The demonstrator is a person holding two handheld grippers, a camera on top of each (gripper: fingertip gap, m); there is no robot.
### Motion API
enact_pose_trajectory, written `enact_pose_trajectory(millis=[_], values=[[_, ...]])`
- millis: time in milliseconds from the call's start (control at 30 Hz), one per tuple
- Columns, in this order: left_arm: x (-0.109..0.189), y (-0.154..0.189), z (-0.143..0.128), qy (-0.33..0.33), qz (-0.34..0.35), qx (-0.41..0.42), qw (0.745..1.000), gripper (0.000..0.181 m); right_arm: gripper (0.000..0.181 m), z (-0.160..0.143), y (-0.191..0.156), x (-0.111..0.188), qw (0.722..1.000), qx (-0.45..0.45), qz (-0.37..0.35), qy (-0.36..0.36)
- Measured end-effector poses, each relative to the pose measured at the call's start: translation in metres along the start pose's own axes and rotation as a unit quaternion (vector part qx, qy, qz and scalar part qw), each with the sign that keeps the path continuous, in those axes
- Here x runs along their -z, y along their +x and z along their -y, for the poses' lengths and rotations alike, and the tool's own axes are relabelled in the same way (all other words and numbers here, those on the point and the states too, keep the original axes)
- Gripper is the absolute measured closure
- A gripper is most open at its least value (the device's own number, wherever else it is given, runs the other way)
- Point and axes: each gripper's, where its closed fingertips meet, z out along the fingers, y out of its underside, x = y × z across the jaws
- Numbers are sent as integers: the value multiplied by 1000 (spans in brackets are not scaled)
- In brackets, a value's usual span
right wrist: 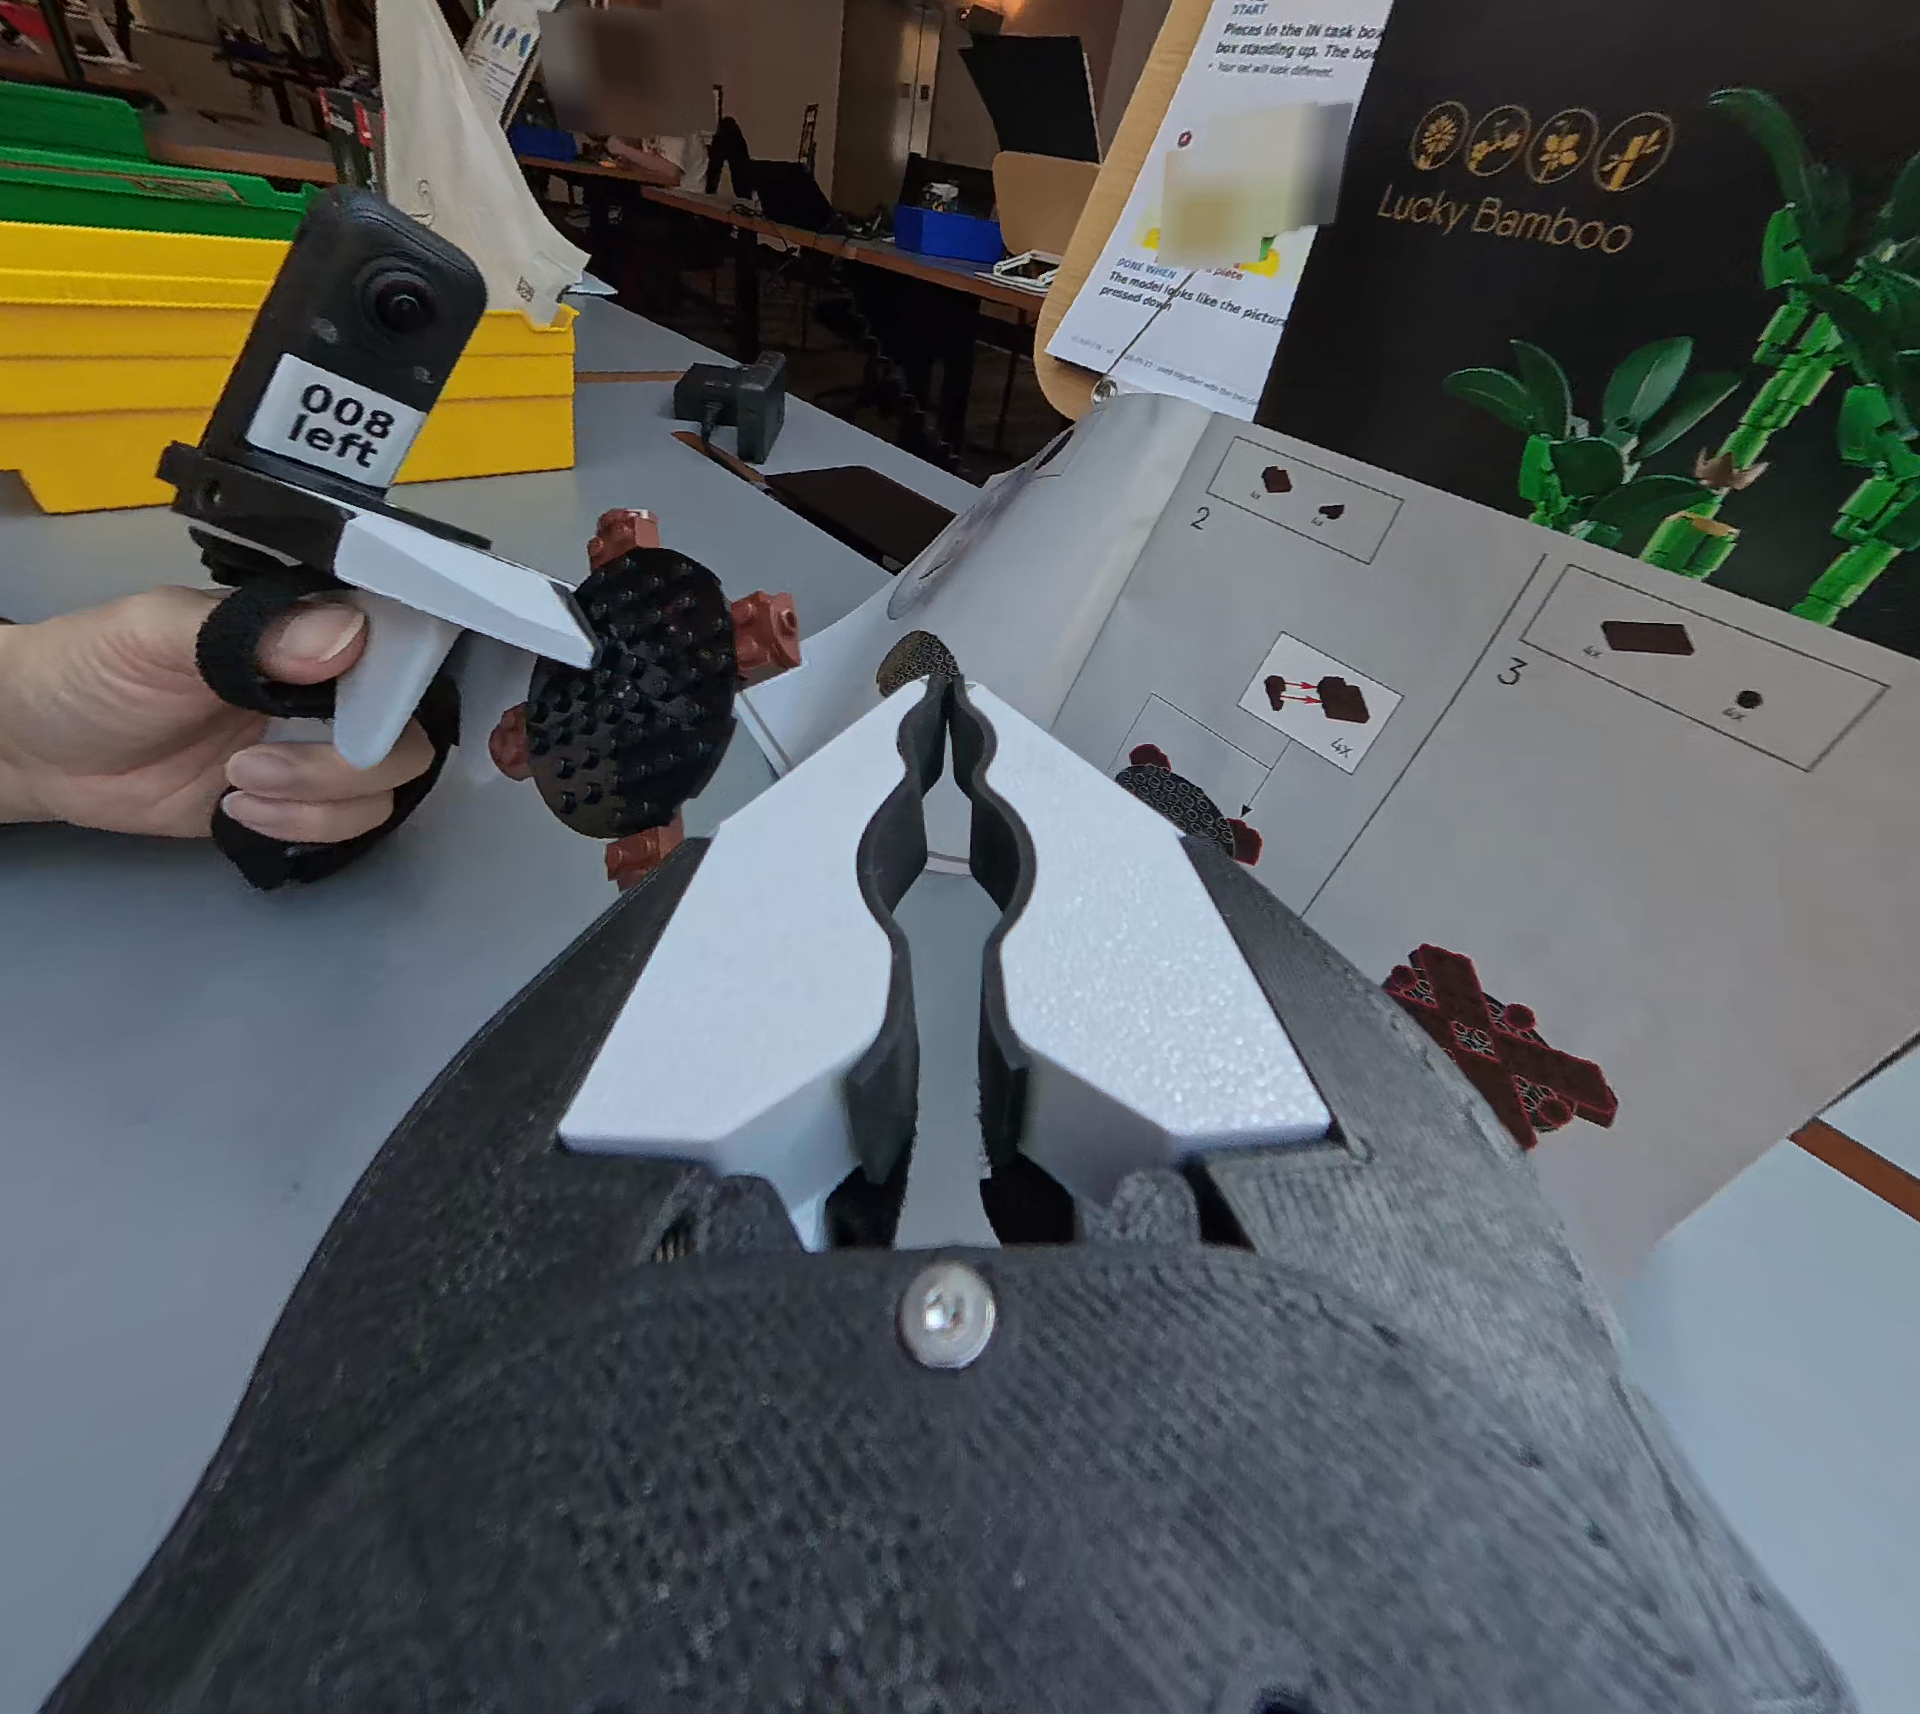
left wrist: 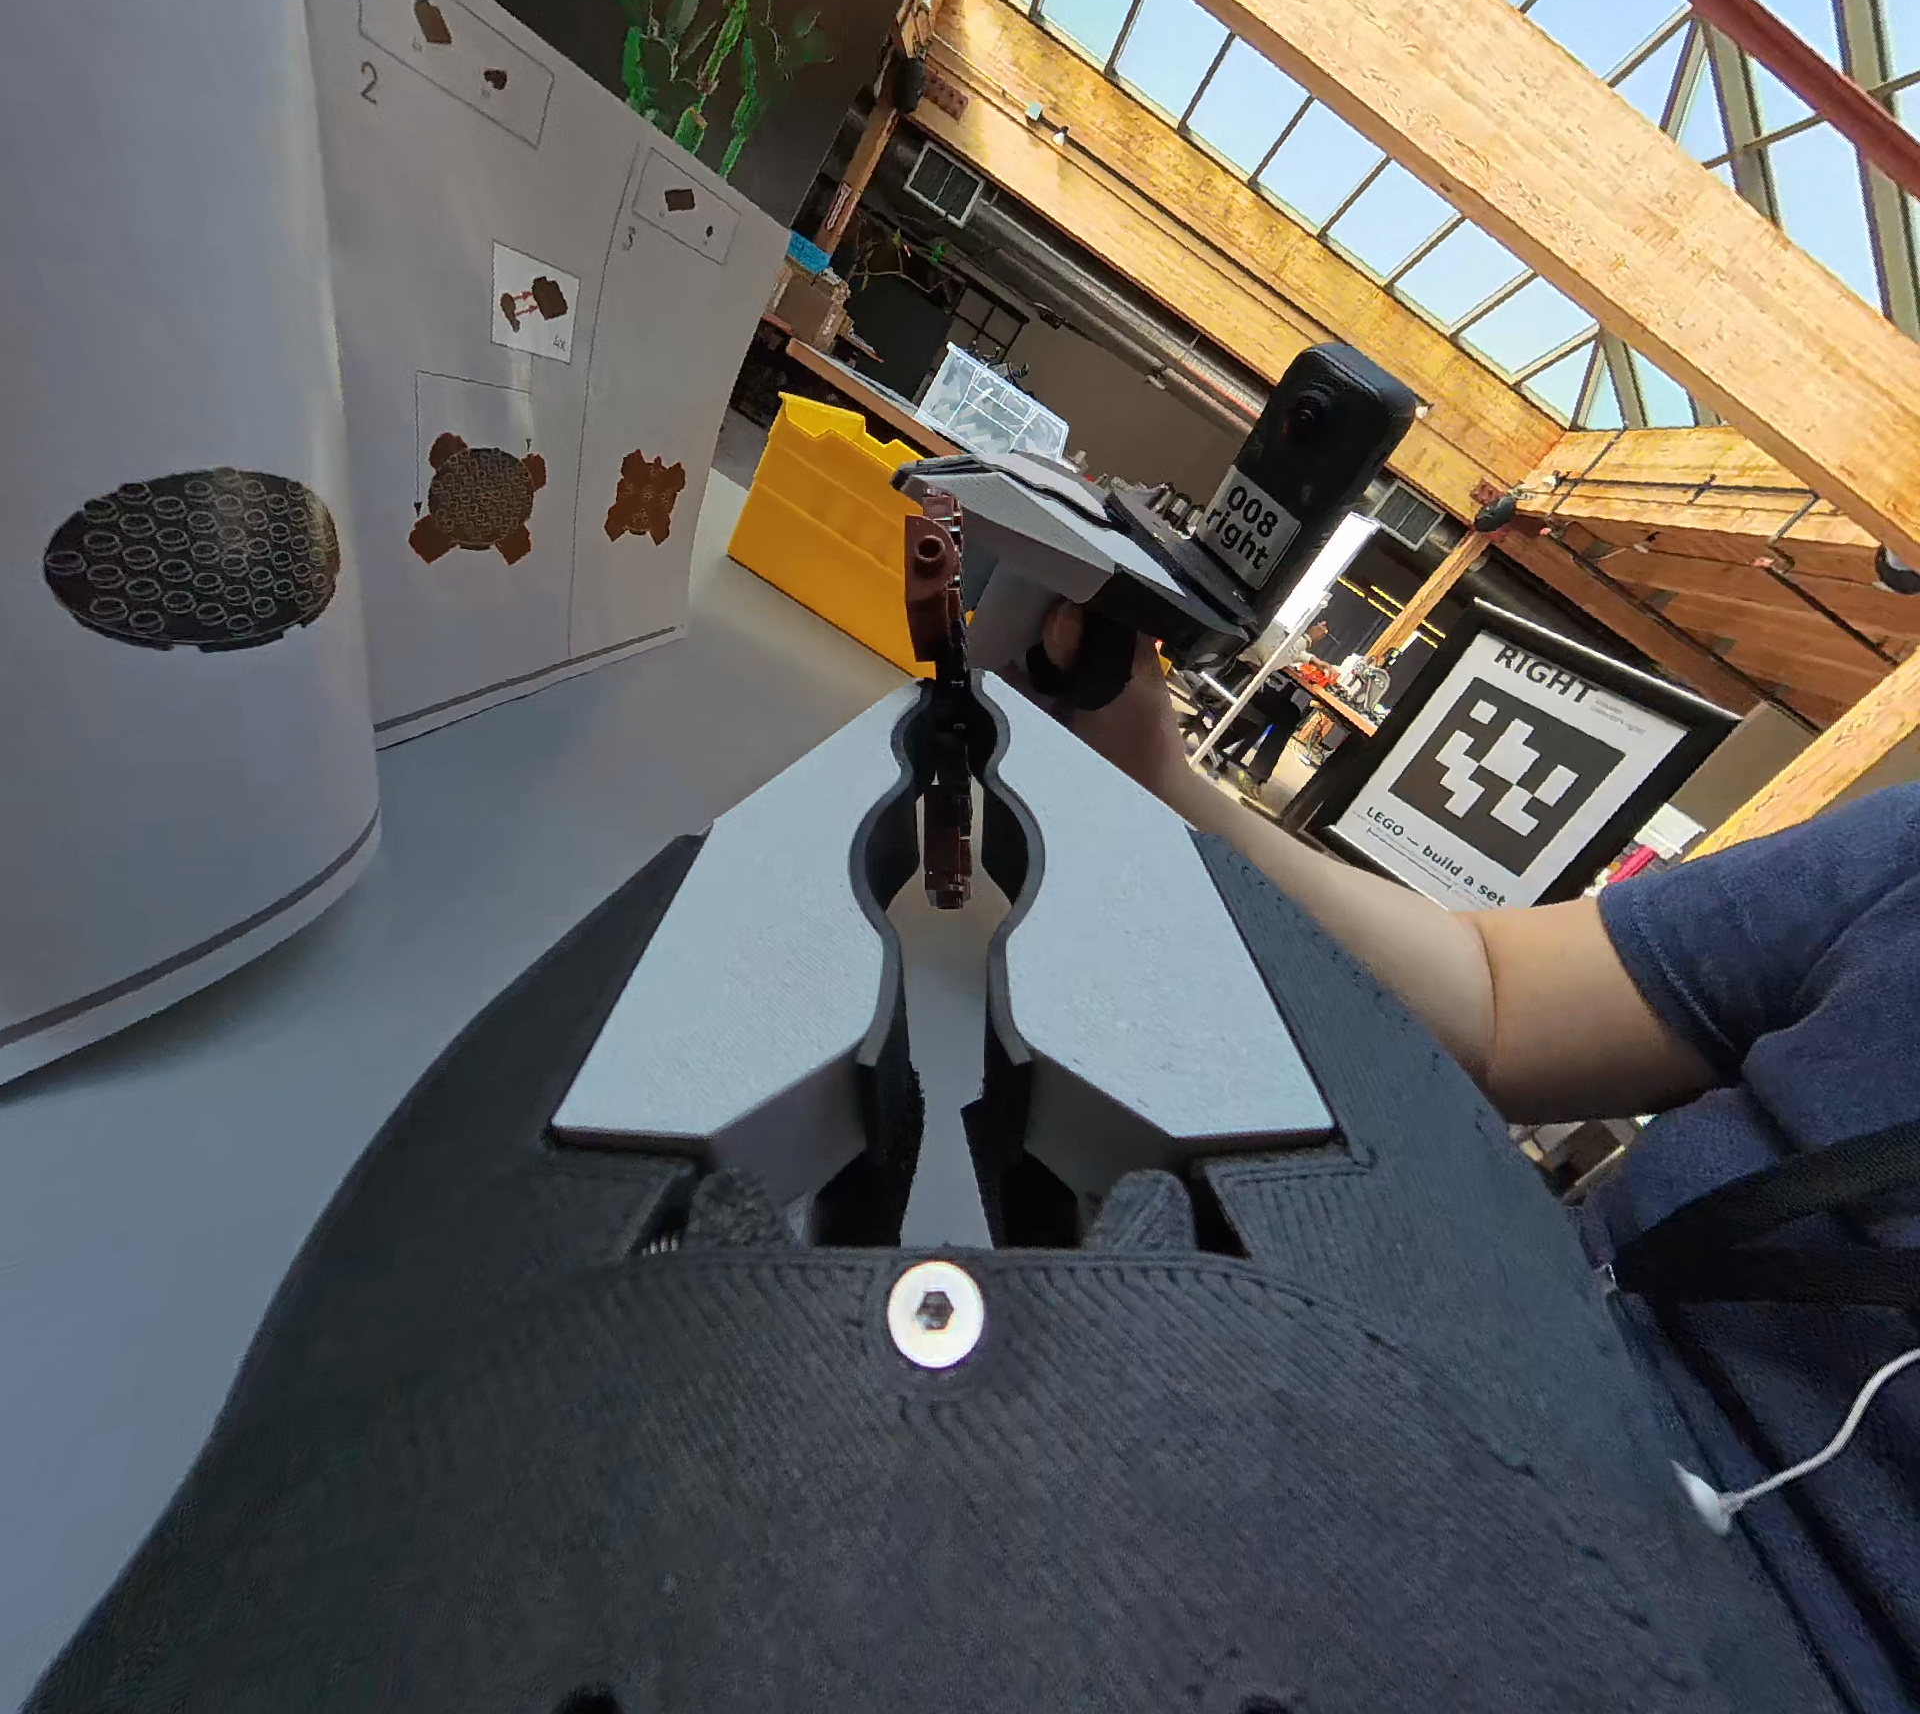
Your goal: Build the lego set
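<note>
Round black plate [right wrist: 634, 693] was held edge-on, clamped in left hand-held gripper [left wrist: 948, 734], for access; right hand-held gripper [right wrist: 948, 698] was closed, apparently empty.

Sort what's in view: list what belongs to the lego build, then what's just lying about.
Belongs to the build:
- round plate with brown bricks, held edge-on in the left gripper
- instruction booklet
- set box
- right gripper, shut and empty

Lying about:
- yellow bin
- black device on the table
- framed sign
</note>
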Motion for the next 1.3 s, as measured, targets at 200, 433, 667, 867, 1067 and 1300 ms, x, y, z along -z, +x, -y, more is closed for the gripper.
enact_pose_trajectory(millis=[200,433,667,867,1067,1300], values=[[2,7,8,8,5,-30,1000,179,181,10,21,9,997,2,-61,39],[3,4,7,9,0,-7,1000,180,181,8,17,7,998,-15,-41,39],[5,2,9,18,-4,13,1000,180,181,4,14,4,999,-17,-32,29],[5,1,9,20,-5,20,1000,180,181,0,12,1,999,-18,-23,18],[6,7,12,29,-22,13,999,180,181,-1,12,1,999,-17,-23,17],[9,45,19,45,-105,-77,990,180,177,64,-38,31,971,-34,138,194]])
